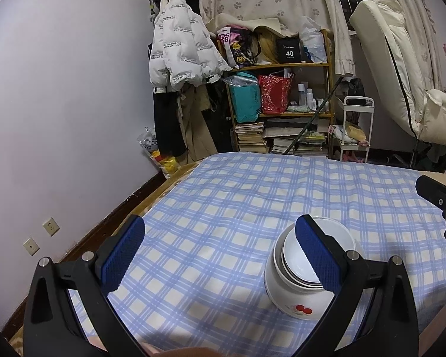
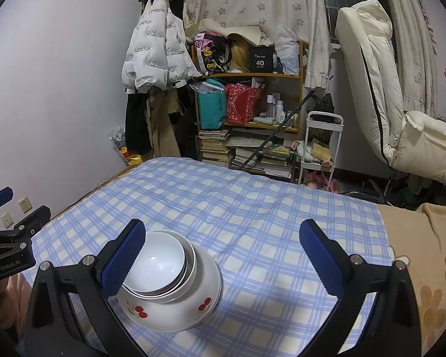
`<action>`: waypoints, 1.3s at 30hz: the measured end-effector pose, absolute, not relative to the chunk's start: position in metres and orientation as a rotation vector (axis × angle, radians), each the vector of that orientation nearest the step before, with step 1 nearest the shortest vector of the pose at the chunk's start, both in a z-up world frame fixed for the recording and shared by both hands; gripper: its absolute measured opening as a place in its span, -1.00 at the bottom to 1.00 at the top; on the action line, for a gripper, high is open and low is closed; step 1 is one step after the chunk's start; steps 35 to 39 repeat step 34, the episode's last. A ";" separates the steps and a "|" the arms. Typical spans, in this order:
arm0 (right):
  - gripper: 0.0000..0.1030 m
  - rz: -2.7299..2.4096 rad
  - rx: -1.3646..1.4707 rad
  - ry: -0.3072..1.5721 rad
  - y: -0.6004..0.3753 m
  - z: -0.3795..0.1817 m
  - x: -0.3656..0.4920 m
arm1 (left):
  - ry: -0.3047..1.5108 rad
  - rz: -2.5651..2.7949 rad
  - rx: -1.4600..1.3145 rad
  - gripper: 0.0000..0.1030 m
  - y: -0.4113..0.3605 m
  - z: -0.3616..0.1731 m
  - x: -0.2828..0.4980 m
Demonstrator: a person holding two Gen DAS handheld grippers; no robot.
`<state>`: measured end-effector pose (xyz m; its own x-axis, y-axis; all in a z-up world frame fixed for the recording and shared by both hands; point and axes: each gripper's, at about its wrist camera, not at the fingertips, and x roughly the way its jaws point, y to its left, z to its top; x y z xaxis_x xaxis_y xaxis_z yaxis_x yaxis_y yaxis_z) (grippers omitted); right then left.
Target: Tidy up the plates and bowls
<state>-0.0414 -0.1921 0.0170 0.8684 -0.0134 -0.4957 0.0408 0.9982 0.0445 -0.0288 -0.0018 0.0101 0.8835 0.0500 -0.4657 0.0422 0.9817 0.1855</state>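
Observation:
A nested stack of white dishes rests on the blue checked cloth (image 2: 252,208). Its base is a big white bowl with red cherry prints (image 2: 175,306), and smaller white bowls (image 2: 160,261) sit inside it. In the left wrist view the same cherry bowl (image 1: 294,300) lies low right, partly behind my right-hand finger. My left gripper (image 1: 220,255) is open and empty, with the stack just right of it. My right gripper (image 2: 223,258) is open and empty too, and the stack sits by its left finger. Each gripper shows at the edge of the other's view.
The checked cloth (image 1: 252,196) covers a bed beside a lilac wall. A tan flowered blanket (image 2: 431,267) lies at the right. Beyond the bed stand a cluttered wooden shelf (image 2: 249,113), a white jacket (image 2: 154,47) on a rack, a small white cart (image 2: 321,148) and a cream recliner (image 2: 380,95).

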 end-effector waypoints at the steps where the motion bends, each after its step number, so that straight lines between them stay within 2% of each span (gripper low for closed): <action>1: 1.00 -0.028 0.054 0.519 -0.192 0.017 -0.041 | 0.488 0.001 0.193 0.94 -0.002 0.010 -0.029; 39: 1.00 -0.030 0.055 0.526 -0.195 0.017 -0.041 | 0.496 -0.002 0.201 0.94 -0.003 0.007 -0.030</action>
